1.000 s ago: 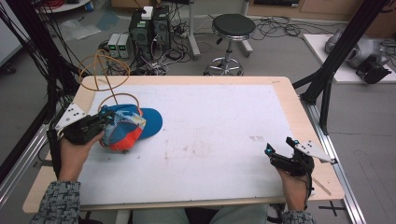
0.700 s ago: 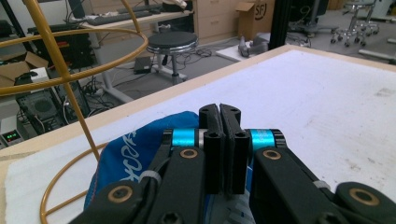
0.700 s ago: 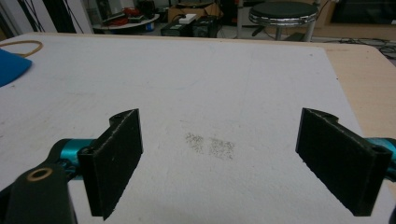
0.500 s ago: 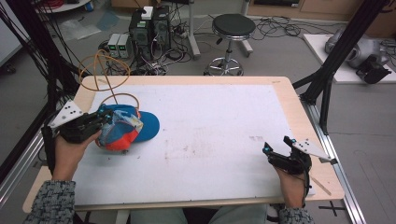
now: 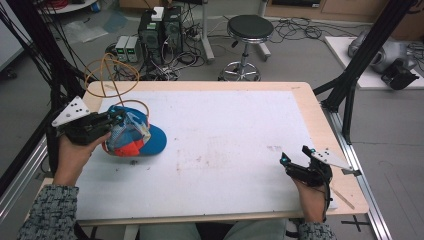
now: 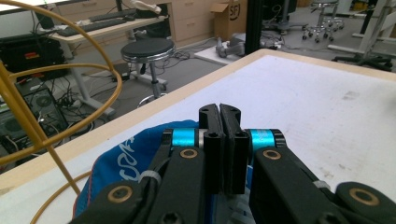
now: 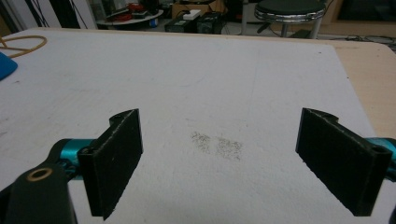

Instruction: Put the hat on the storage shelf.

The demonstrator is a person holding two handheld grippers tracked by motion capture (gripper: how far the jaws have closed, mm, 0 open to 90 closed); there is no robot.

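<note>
We see the cap [image 5: 134, 136] at the table's [image 5: 225, 145] left end, lifted at one side by the left gripper [image 5: 119, 118], whose jaws are pressed together, apparently pinching the cap's fabric. The right gripper [image 5: 295, 164] rests near the right edge, well apart from the cap, its jaws spread wide over bare white surface.

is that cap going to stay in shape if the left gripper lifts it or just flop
The cap looks like soft cloth panels, so its crown will probably sag and fold. Its blue brim looks flatter and likely stiffer. The left gripper has its jaws shut at the crown; a pinch of loose fabric may let the cap swing, though it seems light.
</note>
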